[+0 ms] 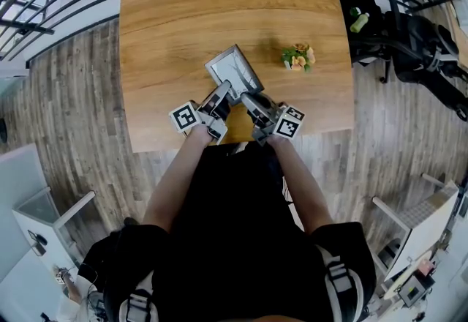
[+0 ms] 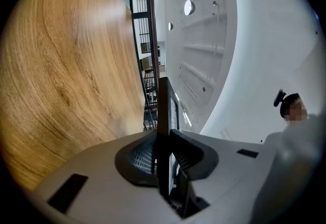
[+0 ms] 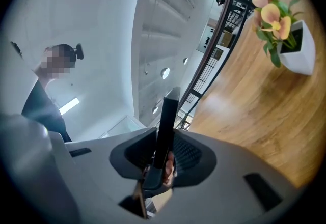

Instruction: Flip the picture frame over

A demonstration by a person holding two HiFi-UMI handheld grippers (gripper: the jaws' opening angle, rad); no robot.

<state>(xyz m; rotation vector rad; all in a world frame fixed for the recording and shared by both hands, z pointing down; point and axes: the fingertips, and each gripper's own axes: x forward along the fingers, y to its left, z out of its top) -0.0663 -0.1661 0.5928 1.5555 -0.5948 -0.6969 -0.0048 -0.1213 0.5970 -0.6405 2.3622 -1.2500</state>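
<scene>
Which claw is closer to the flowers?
The right claw: it grips the picture frame on the side toward the flowers; the left claw grips the other side.

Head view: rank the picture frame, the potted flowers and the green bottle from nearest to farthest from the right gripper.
1. picture frame: held between the fingers of the right gripper, just ahead of it.
2. potted flowers: on the table, ahead and to the gripper's right.
3. green bottle: beyond the table's right edge, farthest.
</scene>
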